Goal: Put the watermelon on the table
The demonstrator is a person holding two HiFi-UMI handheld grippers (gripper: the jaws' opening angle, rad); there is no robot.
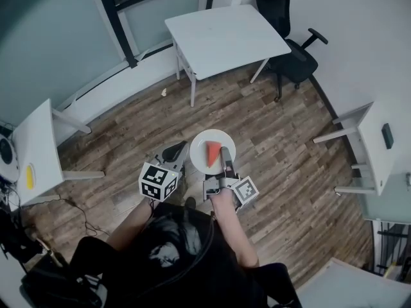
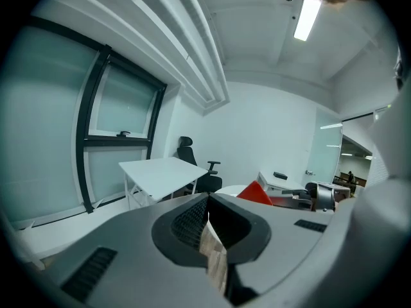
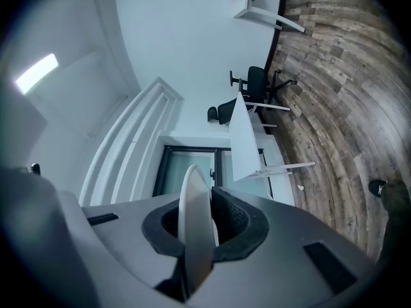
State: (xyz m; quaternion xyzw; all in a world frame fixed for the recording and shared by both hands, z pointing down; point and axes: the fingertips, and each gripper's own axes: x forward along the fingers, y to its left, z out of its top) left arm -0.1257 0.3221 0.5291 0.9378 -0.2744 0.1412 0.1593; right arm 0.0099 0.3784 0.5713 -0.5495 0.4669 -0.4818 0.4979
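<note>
Closest, the left gripper (image 1: 174,152) has its jaws together on nothing. The right gripper (image 1: 225,154) has its jaws clamped on the rim of a white plate (image 1: 202,141) bearing the watermelon slice (image 1: 212,154), held above the wood floor (image 1: 282,172). This looks like the carrying step; next, the plate must reach the white counter (image 1: 225,37) level.

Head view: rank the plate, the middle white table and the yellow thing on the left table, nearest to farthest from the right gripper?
1. Plate, clamped in the right gripper.
2. White table, straight ahead.
3. Yellow thing, far left.
</note>
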